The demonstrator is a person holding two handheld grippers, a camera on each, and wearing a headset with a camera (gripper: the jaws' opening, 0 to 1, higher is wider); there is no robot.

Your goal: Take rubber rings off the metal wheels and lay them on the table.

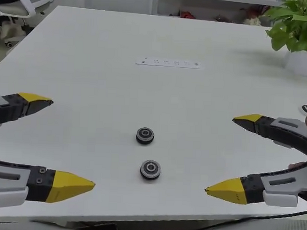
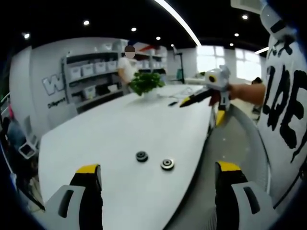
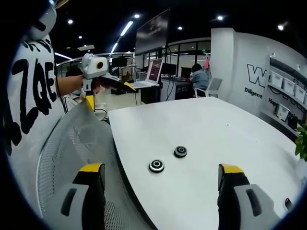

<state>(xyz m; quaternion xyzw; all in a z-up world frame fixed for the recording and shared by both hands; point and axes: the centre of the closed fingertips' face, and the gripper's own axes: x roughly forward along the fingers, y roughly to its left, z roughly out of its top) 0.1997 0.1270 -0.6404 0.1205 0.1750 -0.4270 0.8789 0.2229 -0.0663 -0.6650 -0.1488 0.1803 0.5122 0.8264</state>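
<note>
Head view: we see two small metal wheels lying flat near the white table's [image 1: 94, 66] front edge, the far wheel [image 1: 145, 135] just beyond the near wheel [image 1: 150, 169]. Each is a pale hub inside a black rubber ring [image 1: 142, 170]. Our left gripper [image 1: 73, 142] and right gripper [image 1: 219, 154] flank them, jaws spread wide and empty.

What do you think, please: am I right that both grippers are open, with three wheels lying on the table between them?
Not quite: two wheels, not three. The head view shows the far wheel and the near wheel on the table between the open left gripper and right gripper.
</note>
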